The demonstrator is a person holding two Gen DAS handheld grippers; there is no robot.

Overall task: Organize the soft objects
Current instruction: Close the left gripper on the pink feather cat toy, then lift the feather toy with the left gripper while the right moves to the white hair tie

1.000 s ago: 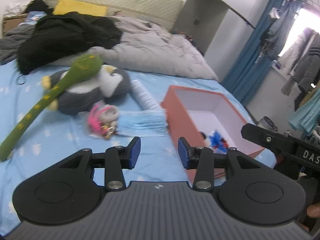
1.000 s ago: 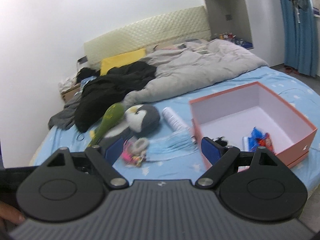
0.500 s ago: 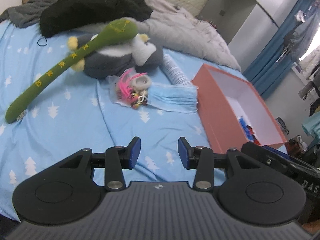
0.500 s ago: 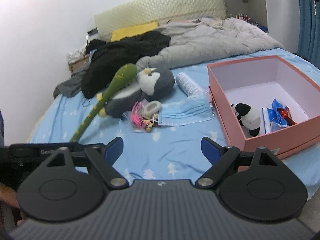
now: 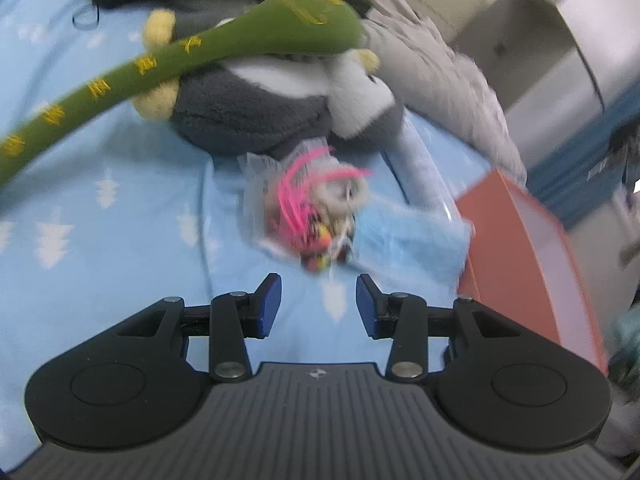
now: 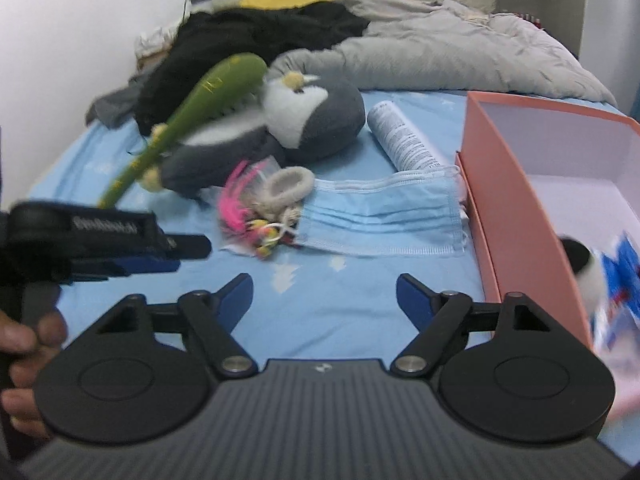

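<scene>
The bed point(image 6: 340, 316) carries everything. The pink box point(image 6: 516, 216) sits open at the right, ready for soft things. A penguin plush point(image 6: 304, 120) lies under a green plush stick point(image 6: 192, 108); nearer, a blue mask point(image 6: 380, 216) and a bag of hair ties point(image 5: 312, 216). The left tool point(image 5: 319, 304) is half spread, empty, just short of the bag. The right tool point(image 6: 324, 296), wider and empty, has just been narrowing.

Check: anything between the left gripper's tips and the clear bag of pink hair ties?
Nothing: only bare blue tree-print sheet lies between the open left gripper and the bag of pink hair ties, per the left wrist view.
</scene>
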